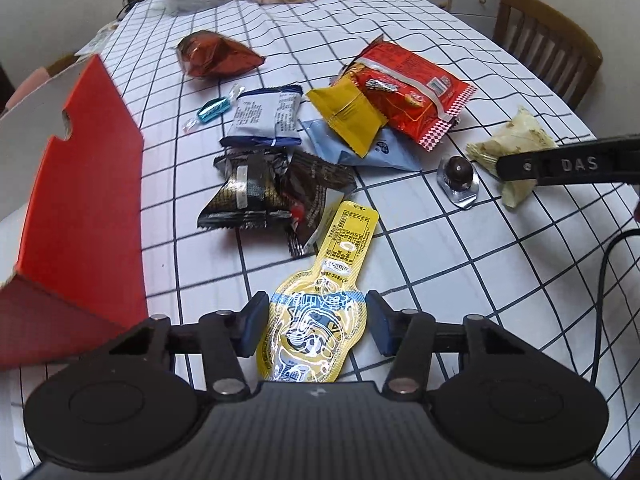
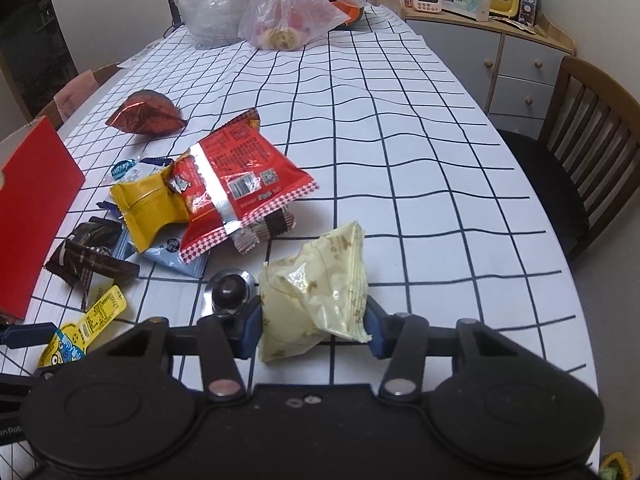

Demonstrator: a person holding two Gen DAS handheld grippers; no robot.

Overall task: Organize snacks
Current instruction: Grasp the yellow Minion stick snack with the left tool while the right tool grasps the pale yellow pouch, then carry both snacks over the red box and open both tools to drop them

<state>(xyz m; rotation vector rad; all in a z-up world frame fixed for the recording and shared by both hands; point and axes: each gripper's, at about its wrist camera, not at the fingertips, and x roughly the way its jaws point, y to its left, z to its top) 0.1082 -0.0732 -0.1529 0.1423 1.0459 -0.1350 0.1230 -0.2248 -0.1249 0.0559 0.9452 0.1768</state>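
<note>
A pile of snack packets lies on the checked tablecloth (image 1: 460, 256): a red bag (image 1: 412, 92), a yellow packet (image 1: 352, 116), a white-blue packet (image 1: 264, 116), black packets (image 1: 256, 188) and a dark red foil bag (image 1: 216, 54). My left gripper (image 1: 316, 326) stands with its pads on both sides of a yellow cartoon sachet (image 1: 320, 320), touching it at most lightly. My right gripper (image 2: 314, 328) is shut on a pale cream packet (image 2: 316, 292). A chocolate ball in foil (image 2: 230, 290) lies just left of it. An open red box (image 1: 80, 184) stands at the left.
Two plastic bags (image 2: 280, 20) sit at the table's far end. A wooden chair (image 2: 580, 152) stands at the right, a cabinet (image 2: 520, 64) behind it. A teal candy (image 1: 214, 110) lies near the white-blue packet. A black cable (image 1: 604, 280) runs at the right edge.
</note>
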